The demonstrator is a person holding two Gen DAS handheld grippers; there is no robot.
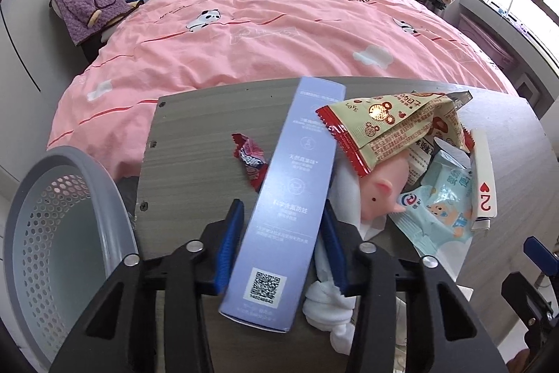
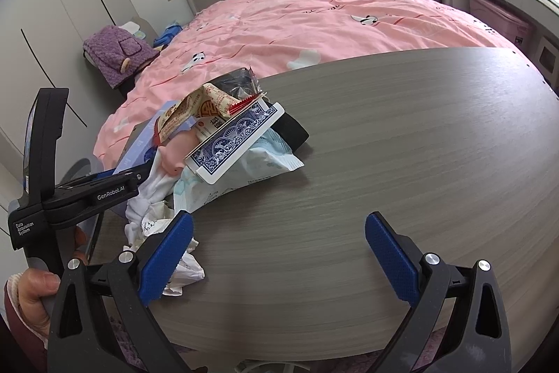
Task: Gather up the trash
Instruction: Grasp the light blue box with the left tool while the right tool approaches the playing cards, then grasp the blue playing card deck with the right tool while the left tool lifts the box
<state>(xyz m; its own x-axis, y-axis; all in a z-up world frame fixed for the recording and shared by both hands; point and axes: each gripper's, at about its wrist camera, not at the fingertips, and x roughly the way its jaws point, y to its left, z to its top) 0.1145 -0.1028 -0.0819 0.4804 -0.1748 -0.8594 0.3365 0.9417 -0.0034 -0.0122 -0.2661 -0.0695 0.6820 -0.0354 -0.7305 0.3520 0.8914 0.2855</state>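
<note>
Pads of the left gripper clamp the long lavender box across its width, box pointing toward the bed, bin left; right gripper gapes empty.

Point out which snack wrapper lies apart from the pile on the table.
The small red candy wrapper. It lies alone on the bare table, left of the purple box; the beige biscuit wrapper and pale blue packet sit heaped in the pile.

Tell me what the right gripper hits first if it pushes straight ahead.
Most likely the bare gray tabletop: the right gripper is open and empty, angled down at clear wood. The trash pile with the playing card lies off to its left, though depth is hard to judge.
</note>
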